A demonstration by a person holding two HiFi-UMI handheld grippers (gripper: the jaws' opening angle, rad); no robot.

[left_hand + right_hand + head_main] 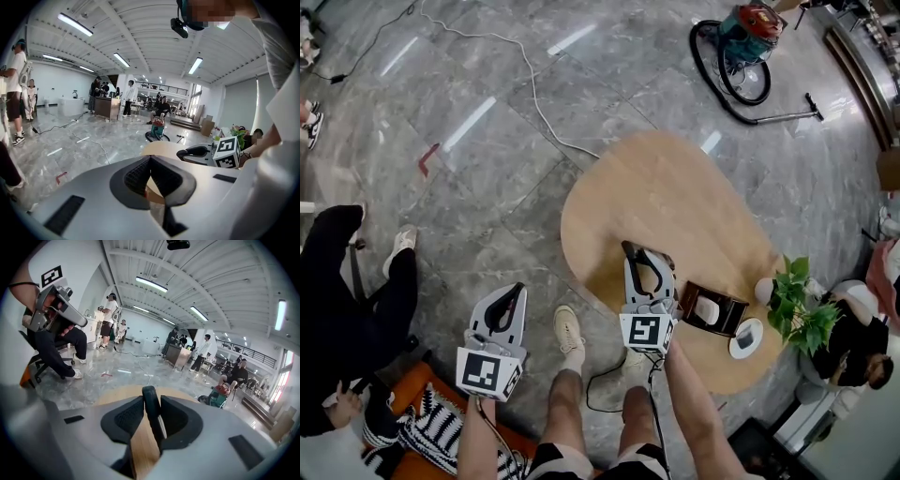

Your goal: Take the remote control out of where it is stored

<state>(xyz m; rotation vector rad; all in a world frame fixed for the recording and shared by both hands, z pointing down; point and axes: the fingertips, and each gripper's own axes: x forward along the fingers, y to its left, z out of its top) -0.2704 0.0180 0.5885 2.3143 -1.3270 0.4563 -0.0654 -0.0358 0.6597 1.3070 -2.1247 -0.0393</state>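
Fingers [127,418] on the right gripper [151,403] were pinched on the skinny black remote [149,393], so it was out of the dark brown box [713,310], up over the wooden table [656,187] just beside it. Left gripper [150,159] was closed tip to tip, nothing in it, off the table's edge.

The right hand-held gripper [151,405] hides most of the remote control [149,396].

No text can be read anywhere (the cubes [488,371] bear only square markers).
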